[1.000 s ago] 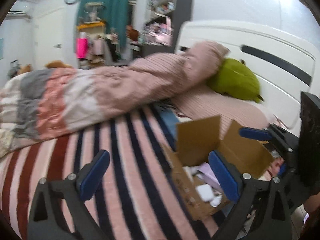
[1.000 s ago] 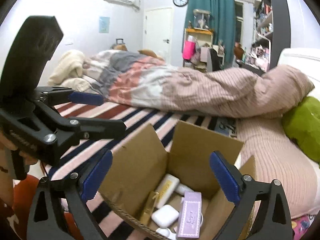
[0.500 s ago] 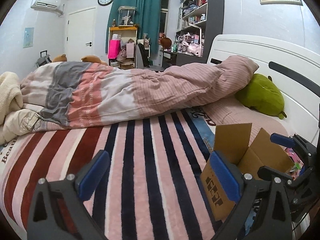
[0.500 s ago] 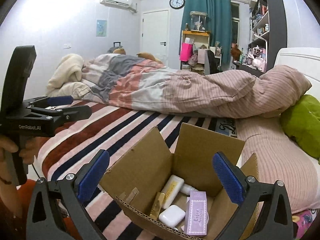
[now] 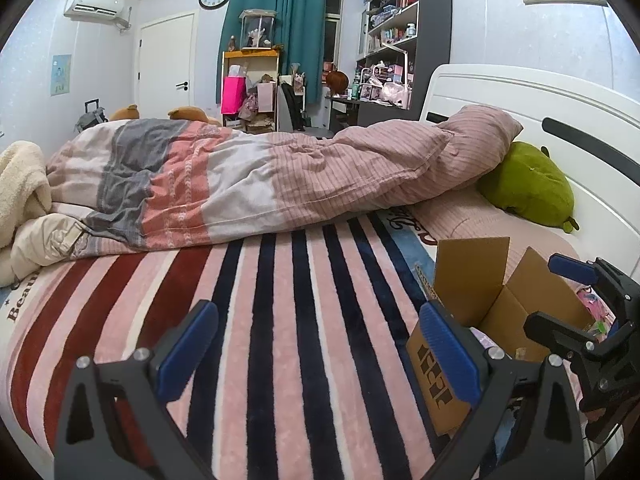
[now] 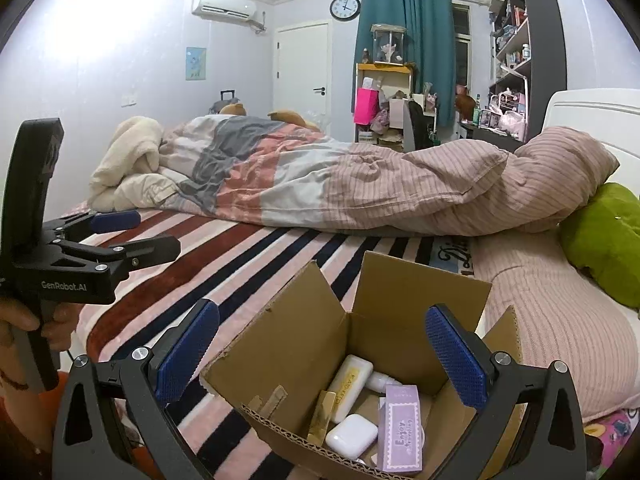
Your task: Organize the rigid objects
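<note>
An open cardboard box (image 6: 304, 344) sits on the striped bed cover; it also shows in the left wrist view (image 5: 468, 280) at the right. Inside lie a purple carton (image 6: 401, 428), a white earbud case (image 6: 352, 436), a white tube (image 6: 352, 384) and a thin gold box (image 6: 322, 416). My right gripper (image 6: 320, 354) is open and empty, just above the box's near side. My left gripper (image 5: 316, 354) is open and empty over the striped cover, left of the box. Each gripper shows in the other's view: the left one (image 6: 120, 236) and the right one (image 5: 560, 296).
A rumpled pink, grey and white duvet (image 5: 248, 176) lies across the bed behind the box. A green plush (image 5: 528, 184) rests against the white headboard (image 5: 520, 96). A cream blanket (image 6: 128, 160) is bunched at the far left. Shelves and a desk stand beyond.
My left gripper has swung away from the box to the left and levelled out over the striped cover. My right gripper has stayed over the box, drawing back slightly.
</note>
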`<state>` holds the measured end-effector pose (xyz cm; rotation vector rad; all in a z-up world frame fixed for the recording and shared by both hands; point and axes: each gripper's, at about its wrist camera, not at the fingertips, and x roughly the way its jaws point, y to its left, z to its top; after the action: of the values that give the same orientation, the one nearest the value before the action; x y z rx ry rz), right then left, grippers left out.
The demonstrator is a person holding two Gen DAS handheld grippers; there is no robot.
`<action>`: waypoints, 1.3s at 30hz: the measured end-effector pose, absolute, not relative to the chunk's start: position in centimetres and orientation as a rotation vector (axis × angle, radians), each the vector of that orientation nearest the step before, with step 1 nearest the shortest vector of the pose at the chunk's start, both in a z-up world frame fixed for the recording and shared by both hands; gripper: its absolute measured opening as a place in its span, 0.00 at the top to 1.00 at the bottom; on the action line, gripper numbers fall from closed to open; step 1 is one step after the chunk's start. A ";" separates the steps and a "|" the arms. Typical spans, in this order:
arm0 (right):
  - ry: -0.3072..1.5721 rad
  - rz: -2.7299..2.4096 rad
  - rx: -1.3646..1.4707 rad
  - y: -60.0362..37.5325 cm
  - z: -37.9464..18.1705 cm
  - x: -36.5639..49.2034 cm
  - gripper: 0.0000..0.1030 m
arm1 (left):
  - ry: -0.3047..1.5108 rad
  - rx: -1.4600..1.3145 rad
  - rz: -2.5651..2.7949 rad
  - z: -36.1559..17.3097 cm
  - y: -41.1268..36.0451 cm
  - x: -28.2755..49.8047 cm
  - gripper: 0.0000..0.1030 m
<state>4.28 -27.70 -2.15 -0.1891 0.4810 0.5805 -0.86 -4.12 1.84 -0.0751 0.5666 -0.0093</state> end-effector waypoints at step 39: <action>0.492 0.565 -0.193 -28.4 -2.4 4.4 0.00 | 0.568 -0.074 0.001 1.5 -3.7 -1.1 0.03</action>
<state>4.39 -28.44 -2.44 -0.1929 0.4919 0.5645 -1.09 -3.73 1.54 -0.0741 0.5684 0.0013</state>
